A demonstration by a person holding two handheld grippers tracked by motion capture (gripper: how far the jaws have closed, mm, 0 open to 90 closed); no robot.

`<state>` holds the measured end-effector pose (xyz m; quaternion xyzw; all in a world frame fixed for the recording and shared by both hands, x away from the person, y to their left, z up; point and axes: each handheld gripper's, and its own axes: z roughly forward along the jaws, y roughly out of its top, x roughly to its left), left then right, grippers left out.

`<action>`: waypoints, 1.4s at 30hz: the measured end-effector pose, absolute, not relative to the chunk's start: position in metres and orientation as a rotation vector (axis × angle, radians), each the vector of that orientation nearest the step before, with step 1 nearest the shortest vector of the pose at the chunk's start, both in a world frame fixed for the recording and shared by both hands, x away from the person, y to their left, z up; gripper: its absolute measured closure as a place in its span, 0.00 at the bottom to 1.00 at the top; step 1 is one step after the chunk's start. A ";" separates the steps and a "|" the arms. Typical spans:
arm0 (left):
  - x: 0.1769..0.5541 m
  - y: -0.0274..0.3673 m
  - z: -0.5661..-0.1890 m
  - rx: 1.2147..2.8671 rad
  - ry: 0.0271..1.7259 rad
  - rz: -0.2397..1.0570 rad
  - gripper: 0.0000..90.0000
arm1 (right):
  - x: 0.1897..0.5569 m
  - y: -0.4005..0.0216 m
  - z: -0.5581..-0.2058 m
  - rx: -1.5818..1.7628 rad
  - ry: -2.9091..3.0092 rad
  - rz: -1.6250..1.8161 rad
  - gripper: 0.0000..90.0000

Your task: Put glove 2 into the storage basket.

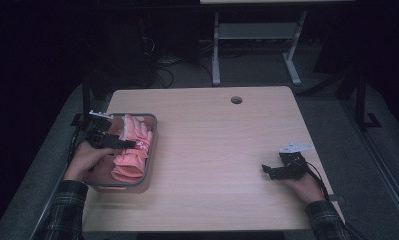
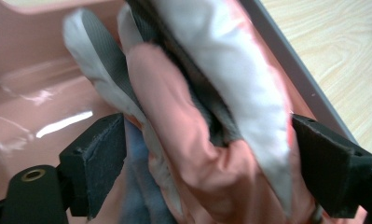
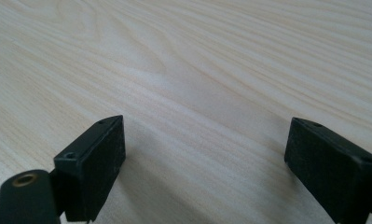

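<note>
The pale wood tabletop (image 1: 212, 150) carries one container, a pink bin (image 1: 150, 150) with a grey rim, standing near its left edge on the person's left side. In the bin lies a bundle of pink and white cloth (image 1: 132, 150), folded or rolled into a long shape whose long axis runs from the near end of the bin toward the far end, along the bin's right wall.

The left hand-held gripper (image 1: 118, 143) reaches into the bin from the left, crossing that long axis. In the left gripper view its two black jaws stand wide apart with the cloth (image 2: 211, 140) bulging up between them. The right jaw sits against or just beside the cloth's edge, while the left jaw appears to stand a little off the fabric, so the cloth seems straddled rather than squeezed; the left hand-held gripper reads as open around it.

The right hand-held gripper (image 1: 277, 171) rests low over bare wood at the right side of the tabletop, well apart from the bin. In the right gripper view its jaws are spread with nothing between them but wood grain (image 3: 197, 93).

The cloth lies directly ahead of and between the left jaws, so the left hand is far nearer. Any further handling of the bundle would most likely fall to that hand.
</note>
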<state>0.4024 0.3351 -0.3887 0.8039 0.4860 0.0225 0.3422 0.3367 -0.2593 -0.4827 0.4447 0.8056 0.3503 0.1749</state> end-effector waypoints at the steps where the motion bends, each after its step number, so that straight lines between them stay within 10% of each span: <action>1: 0.402 0.337 -0.386 2.099 1.261 0.071 0.15 | 0.337 -0.259 -0.483 1.260 2.283 0.993 0.13; 18: 0.380 0.341 -0.329 2.055 1.161 0.258 0.15 | 0.337 -0.259 -0.483 1.261 2.283 0.992 0.13; 42: 0.364 0.230 -0.327 2.077 0.888 0.288 0.15 | 0.337 -0.259 -0.483 1.261 2.283 0.993 0.13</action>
